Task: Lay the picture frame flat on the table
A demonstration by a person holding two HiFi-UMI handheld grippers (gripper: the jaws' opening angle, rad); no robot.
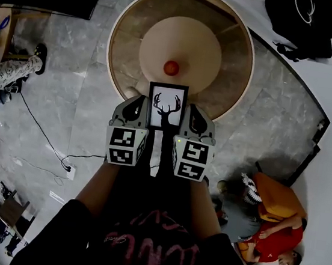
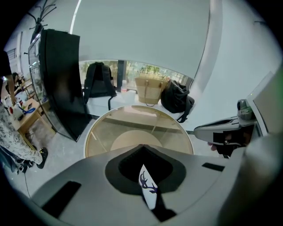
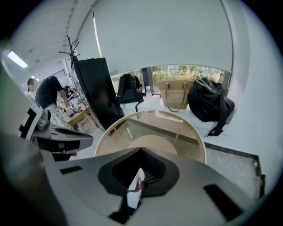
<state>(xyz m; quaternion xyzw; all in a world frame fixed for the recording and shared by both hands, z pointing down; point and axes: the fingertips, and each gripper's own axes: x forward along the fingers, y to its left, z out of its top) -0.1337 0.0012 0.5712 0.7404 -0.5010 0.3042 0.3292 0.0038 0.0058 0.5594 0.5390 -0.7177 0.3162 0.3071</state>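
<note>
Head view: picture frame [image 1: 166, 106] held upright between left gripper [image 1: 138, 106] and right gripper [image 1: 193, 115], over the near rim of the round glass desk [image 1: 123, 20]; can't tell if its base touches the glass. Left gripper view: fingers closed on the picture frame [image 2: 148, 190], seen edge-on. Right gripper view: fingers likewise clamped on its other side [image 3: 134, 190].

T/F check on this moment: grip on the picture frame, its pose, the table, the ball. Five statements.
1. Both the left gripper and the right gripper are shut on the picture frame. True.
2. The picture frame lies flat on the table. False: it is held up between the two grippers.
3. The print shows a deer's head with antlers. True.
4. The table is square. False: it is round.
5. A blue ball sits at the table's middle. False: the ball is orange.
</note>
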